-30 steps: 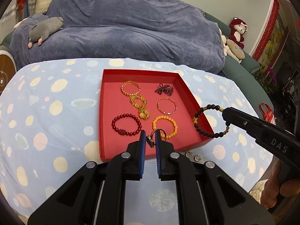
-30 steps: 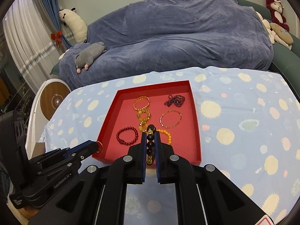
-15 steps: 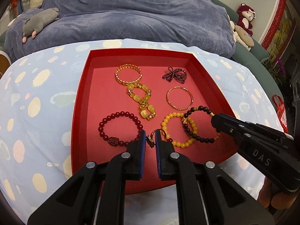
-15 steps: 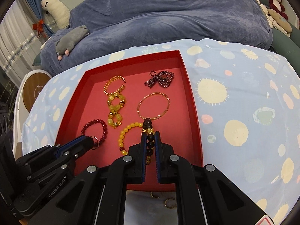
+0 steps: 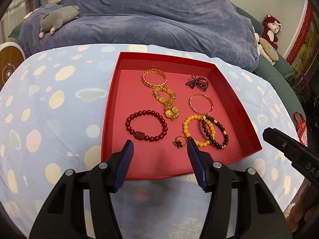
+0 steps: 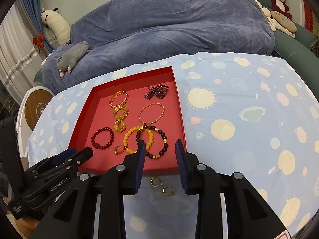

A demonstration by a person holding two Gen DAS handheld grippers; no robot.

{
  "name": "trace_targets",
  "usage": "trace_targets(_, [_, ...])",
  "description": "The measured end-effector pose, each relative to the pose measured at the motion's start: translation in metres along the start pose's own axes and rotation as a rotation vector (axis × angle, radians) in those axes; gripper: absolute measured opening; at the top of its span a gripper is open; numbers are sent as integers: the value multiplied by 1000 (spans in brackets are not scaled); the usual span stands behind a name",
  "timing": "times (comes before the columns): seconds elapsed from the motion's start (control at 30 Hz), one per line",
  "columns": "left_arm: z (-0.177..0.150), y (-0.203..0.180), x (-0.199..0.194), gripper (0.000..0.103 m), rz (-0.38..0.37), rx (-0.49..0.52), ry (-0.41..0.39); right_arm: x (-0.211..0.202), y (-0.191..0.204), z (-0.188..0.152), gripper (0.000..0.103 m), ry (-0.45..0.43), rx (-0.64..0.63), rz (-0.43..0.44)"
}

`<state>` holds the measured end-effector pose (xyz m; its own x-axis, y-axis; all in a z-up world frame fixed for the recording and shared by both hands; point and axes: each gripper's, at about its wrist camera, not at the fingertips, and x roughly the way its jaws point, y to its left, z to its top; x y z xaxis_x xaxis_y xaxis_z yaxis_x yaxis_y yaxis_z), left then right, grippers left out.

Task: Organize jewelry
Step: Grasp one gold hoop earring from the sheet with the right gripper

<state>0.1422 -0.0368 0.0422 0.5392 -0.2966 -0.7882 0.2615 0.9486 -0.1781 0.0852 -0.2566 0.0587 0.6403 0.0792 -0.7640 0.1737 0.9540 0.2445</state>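
A red tray [image 5: 113, 103] [image 6: 180, 119] on the spotted cloth holds several bracelets. A dark bead bracelet [image 5: 216, 132] [image 6: 154, 142] lies overlapping a yellow bead bracelet [image 5: 187, 128] [image 6: 127, 139]. A small gold ring with a red stone [image 5: 179, 142] [image 6: 119, 150] lies beside them. My left gripper [image 5: 160, 146] is open and empty above the tray's near edge. My right gripper [image 6: 159, 146] is open and empty above the tray's near right corner. Two small gold ear cuffs [image 6: 160, 185] lie on the cloth in front of the tray.
A red bead bracelet [image 5: 146, 125], gold bangles [image 5: 154, 77] and a dark bow piece [image 5: 197, 82] also lie in the tray. A blue-covered sofa [image 5: 149, 20] with plush toys [image 5: 57, 20] stands behind the table.
Both grippers opened. The left let the ring down in the tray; the right let the dark bead bracelet down over the yellow one. Both pulled back toward the near edge.
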Motion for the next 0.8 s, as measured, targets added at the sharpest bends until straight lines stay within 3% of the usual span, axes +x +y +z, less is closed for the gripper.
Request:
trace_targets(0.4, [-34,1,-27,53,49,26,7,-10,-6,-54,30,90,13,-9])
trace_targets(0.8, [-54,2,-21,53,85,9,62,2,-8,-67,30,126,21,-19])
